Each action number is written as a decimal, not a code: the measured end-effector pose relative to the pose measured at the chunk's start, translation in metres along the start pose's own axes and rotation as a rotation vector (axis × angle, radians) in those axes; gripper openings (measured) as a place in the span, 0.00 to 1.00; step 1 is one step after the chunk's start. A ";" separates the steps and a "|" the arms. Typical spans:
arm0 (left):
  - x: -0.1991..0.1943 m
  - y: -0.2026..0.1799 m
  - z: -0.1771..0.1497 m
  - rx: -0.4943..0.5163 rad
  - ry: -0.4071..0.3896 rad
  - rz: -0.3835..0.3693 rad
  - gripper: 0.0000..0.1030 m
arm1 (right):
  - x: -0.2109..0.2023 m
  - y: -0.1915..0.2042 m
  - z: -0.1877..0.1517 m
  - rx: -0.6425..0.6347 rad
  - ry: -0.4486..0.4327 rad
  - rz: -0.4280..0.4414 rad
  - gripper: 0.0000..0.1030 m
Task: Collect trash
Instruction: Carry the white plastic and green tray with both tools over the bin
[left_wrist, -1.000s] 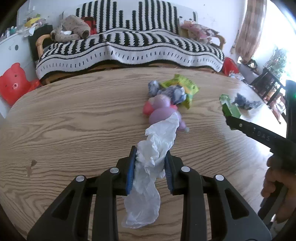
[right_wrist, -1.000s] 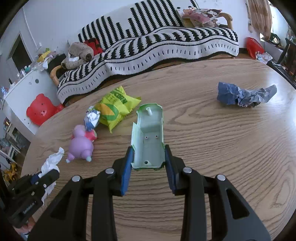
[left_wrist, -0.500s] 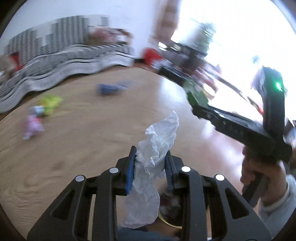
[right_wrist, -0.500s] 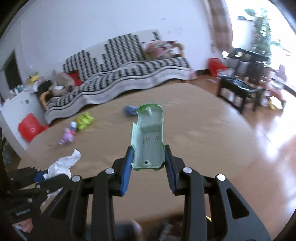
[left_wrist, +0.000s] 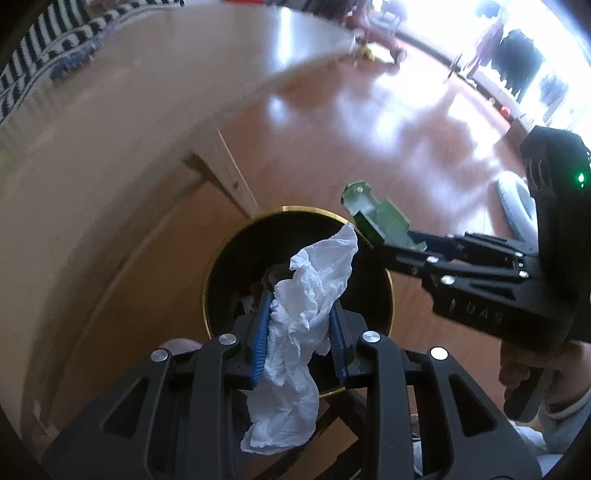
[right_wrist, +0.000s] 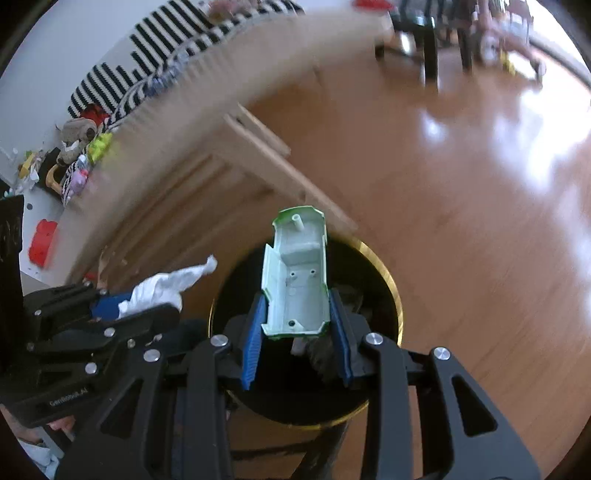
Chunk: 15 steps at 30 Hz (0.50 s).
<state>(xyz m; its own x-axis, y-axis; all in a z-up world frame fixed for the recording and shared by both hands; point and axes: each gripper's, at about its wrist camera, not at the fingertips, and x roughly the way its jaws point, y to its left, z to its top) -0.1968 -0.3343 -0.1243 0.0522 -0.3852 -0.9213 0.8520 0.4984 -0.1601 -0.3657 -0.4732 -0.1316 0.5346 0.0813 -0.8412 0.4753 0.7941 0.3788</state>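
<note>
My left gripper (left_wrist: 298, 334) is shut on a crumpled white tissue (left_wrist: 306, 295), which hangs over the mouth of a black bin with a gold rim (left_wrist: 291, 212). My right gripper (right_wrist: 295, 332) is shut on a pale green plastic shell piece (right_wrist: 297, 280), held above the same bin (right_wrist: 391, 284). In the left wrist view the right gripper (left_wrist: 391, 242) comes in from the right with the green piece (left_wrist: 373, 218) at the bin's far rim. In the right wrist view the left gripper (right_wrist: 147, 306) holds the tissue (right_wrist: 166, 286) just left of the bin. Dark trash lies inside the bin.
The wooden table's edge (right_wrist: 184, 122) and its leg frame (right_wrist: 266, 147) stand beside the bin. More litter (right_wrist: 99, 146) remains on the tabletop far left. Shiny wood floor (right_wrist: 480, 166) spreads right; a striped sofa (right_wrist: 155, 62) stands behind. A hand (left_wrist: 524, 373) grips the right tool.
Both grippers swung away from the tabletop and tilted downward, and are now over the floor bin. The tissue and the green piece stayed clamped throughout.
</note>
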 end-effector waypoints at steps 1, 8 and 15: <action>0.003 0.001 0.001 -0.003 0.010 -0.002 0.27 | 0.005 -0.004 -0.004 0.008 0.011 0.003 0.33; 0.001 0.006 0.009 -0.045 -0.041 0.056 0.92 | 0.005 -0.019 -0.003 0.092 0.029 0.028 0.72; -0.059 0.023 0.009 -0.070 -0.181 0.164 0.92 | -0.036 -0.011 0.019 0.110 -0.110 0.034 0.83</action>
<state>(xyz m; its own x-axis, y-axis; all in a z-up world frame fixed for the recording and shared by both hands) -0.1753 -0.3069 -0.0705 0.2848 -0.4241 -0.8597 0.7867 0.6159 -0.0433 -0.3768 -0.4966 -0.0983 0.6220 0.0355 -0.7822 0.5261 0.7210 0.4510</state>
